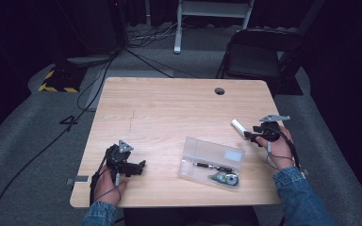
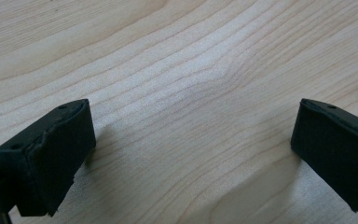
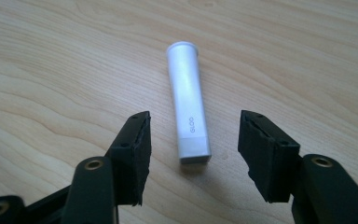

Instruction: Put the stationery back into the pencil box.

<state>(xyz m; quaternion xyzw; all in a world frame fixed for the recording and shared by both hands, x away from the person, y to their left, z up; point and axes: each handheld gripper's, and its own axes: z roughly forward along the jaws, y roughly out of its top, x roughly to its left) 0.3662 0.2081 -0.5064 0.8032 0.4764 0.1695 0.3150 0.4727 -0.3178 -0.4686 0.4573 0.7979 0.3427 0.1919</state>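
A white glue stick [image 3: 189, 102] lies flat on the wooden table [image 1: 169, 113] at centre frame, its squared end between the parted jaws of the right gripper [image 3: 193, 149], untouched. Lower left in the high view, the left gripper [image 1: 139, 167] rests spread wide, holding nothing.

Left gripper [image 1: 139, 165] sits low at the table's near left, jaws wide apart — right gripper [image 1: 246, 134] lies far right, jaws parted, nothing clamped.
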